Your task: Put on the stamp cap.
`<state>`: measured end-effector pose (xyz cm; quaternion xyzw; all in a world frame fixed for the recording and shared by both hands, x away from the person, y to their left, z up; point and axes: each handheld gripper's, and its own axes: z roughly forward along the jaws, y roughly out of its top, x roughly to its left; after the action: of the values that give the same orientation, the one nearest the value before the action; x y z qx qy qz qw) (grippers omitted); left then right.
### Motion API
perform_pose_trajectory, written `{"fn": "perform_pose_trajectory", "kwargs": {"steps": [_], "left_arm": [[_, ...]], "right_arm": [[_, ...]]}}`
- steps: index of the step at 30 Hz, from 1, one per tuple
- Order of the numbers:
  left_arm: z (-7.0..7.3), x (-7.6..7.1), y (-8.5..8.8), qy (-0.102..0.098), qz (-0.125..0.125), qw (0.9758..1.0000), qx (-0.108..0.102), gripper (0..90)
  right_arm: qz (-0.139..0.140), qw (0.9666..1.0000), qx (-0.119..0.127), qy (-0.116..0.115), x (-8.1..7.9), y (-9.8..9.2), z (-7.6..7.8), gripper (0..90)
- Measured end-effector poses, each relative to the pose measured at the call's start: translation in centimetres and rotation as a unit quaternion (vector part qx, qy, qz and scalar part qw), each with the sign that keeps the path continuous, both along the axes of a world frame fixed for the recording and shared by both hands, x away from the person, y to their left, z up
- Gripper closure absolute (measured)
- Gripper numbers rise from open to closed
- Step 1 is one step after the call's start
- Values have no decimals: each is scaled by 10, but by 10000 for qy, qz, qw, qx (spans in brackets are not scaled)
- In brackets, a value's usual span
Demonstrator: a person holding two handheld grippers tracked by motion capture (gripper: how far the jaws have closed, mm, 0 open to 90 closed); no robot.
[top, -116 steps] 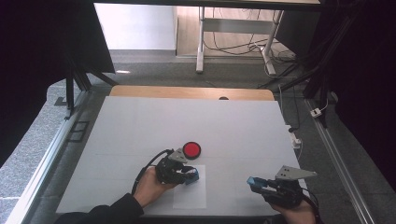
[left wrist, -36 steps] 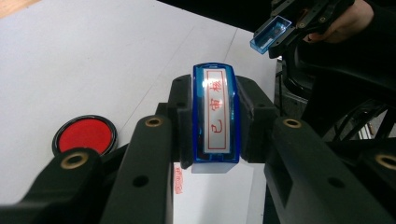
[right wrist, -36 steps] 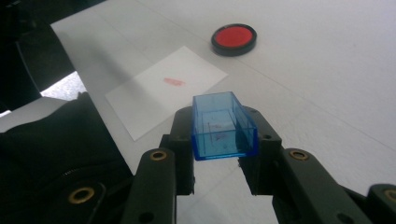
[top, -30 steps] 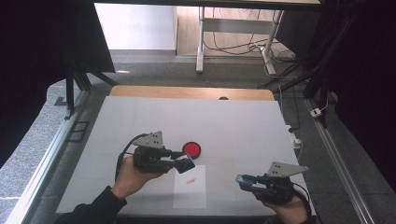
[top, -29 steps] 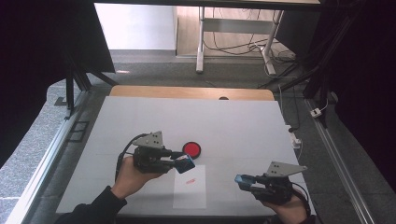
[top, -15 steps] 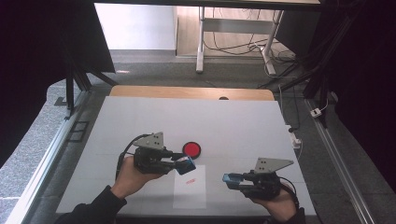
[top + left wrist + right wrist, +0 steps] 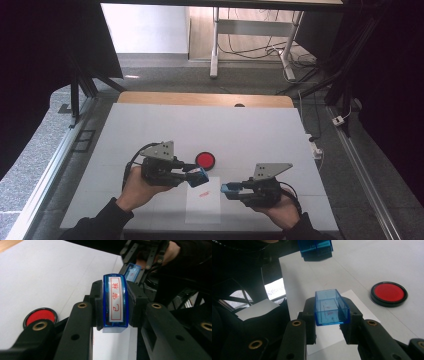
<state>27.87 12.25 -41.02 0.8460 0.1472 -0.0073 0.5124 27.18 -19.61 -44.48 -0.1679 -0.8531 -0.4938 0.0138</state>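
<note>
My left gripper is shut on a blue stamp, held level above the table with its red-lettered face turned toward the camera. My right gripper is shut on a clear blue stamp cap, its open end facing the stamp. The two stand a short gap apart, tip to tip, over a white paper sheet that bears a red stamp mark. A round red ink pad lies just beyond the paper.
The white table has a wooden strip along its far edge. Metal frame rails run along both sides. A person's hands and dark sleeves come in from the near edge.
My right gripper has slid left with the cap, toward the left gripper and over the paper. Before that the left gripper lifted the stamp off the paper; it has since kept still.
</note>
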Motion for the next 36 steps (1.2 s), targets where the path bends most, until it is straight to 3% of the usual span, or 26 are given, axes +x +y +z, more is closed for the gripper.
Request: {"fn": "perform_pose_trajectory", "kwargs": {"steps": [15, 25, 36], "left_arm": [[0, -2, -1, -153, -383, 9991, -77, 703], [-2, -4, -5, -234, -639, 9976, -151, 703], [-4, -5, -8, -331, -862, 9956, -153, 704]], "right_arm": [[491, 9988, 6, 47, 9, 27, -7, 686], [809, 9966, 141, 111, 10, 43, -10, 686], [992, 9948, 159, 144, 7, 54, -10, 687]]}}
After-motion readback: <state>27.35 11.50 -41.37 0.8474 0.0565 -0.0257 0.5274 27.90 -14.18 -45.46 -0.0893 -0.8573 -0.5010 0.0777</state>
